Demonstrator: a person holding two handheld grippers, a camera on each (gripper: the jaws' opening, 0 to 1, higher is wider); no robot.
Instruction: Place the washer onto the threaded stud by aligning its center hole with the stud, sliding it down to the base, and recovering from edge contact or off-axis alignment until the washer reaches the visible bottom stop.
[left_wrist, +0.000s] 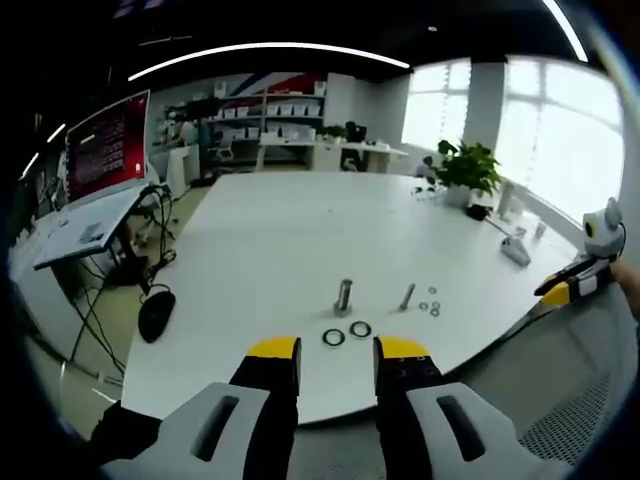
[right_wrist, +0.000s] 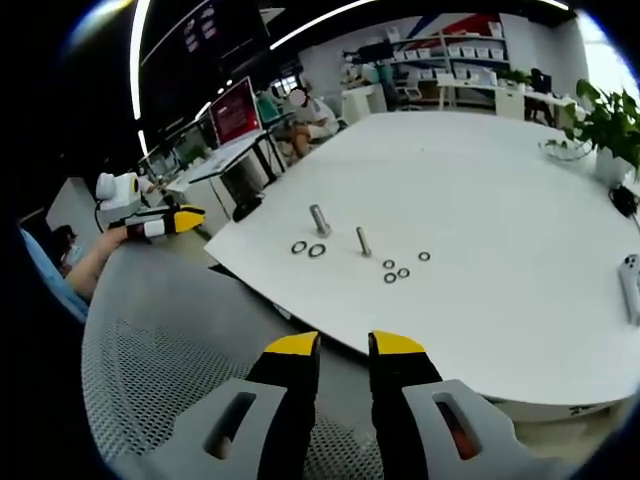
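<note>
Right now I judge I am at the very start: nothing is picked up and both tools hang back off the near edge of the white table. My left gripper has its yellow-tipped jaws a little apart with nothing between them, and my right gripper stands the same way, parted and empty.

Ahead of the left gripper two larger washers lie flat side by side near the table edge, just in front of the upright threaded stud. A slimmer bolt stands beside it, with a scatter of small washers near its foot.

Next, I reckon, I must reach in and pinch one large washer by its rim. It lies flat on the top, so getting a jaw under the edge looks awkward.
</note>
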